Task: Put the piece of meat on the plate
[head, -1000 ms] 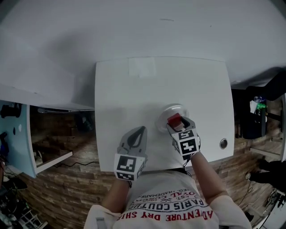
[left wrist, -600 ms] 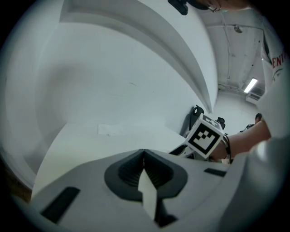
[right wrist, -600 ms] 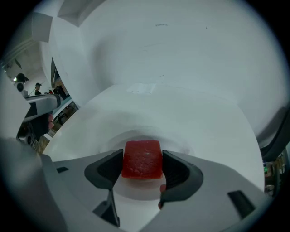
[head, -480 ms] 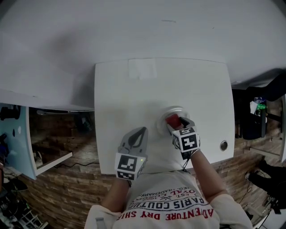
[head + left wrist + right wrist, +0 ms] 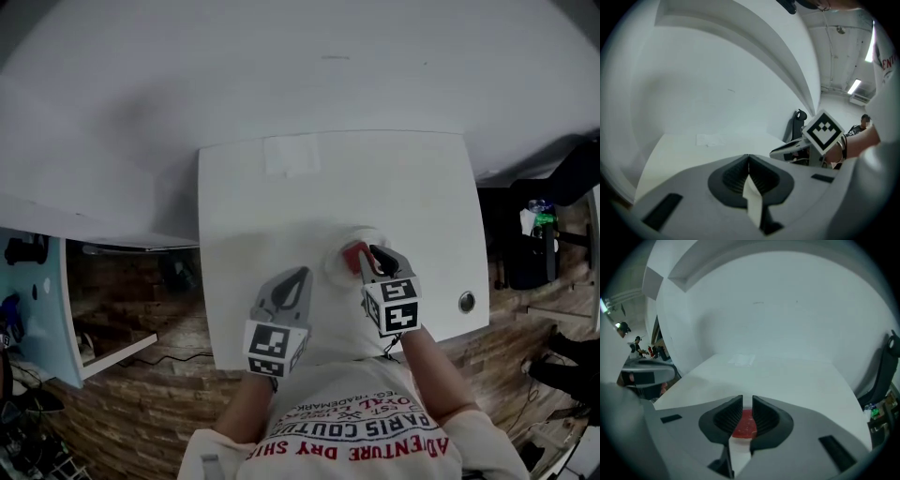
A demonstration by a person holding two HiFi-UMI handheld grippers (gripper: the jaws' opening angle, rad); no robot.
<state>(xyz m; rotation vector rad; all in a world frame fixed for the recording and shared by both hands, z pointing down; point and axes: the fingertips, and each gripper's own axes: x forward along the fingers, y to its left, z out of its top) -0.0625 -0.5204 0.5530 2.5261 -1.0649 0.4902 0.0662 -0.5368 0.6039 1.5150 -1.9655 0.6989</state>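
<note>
A red piece of meat (image 5: 353, 253) lies on a small white plate (image 5: 336, 267) right of the table's middle. My right gripper (image 5: 373, 256) hovers just above and to the right of it. Its jaws are closing to a narrow gap with nothing between them. In the right gripper view the meat (image 5: 744, 425) shows below and behind the jaws of that gripper (image 5: 747, 400). My left gripper (image 5: 287, 286) is shut and holds nothing; it hangs over the table's near part, left of the plate. Its joined jaws (image 5: 748, 157) point at bare tabletop.
The white table (image 5: 281, 206) has a pale paper patch (image 5: 291, 155) near its far edge and a round metal fitting (image 5: 466, 301) at its near right corner. Dark furniture with a green bottle (image 5: 539, 225) stands right of the table. A pale wall lies beyond.
The right gripper has let go of the meat, lifted a little and drawn its jaws nearly together. The meat stays on the plate. The left gripper has kept still.
</note>
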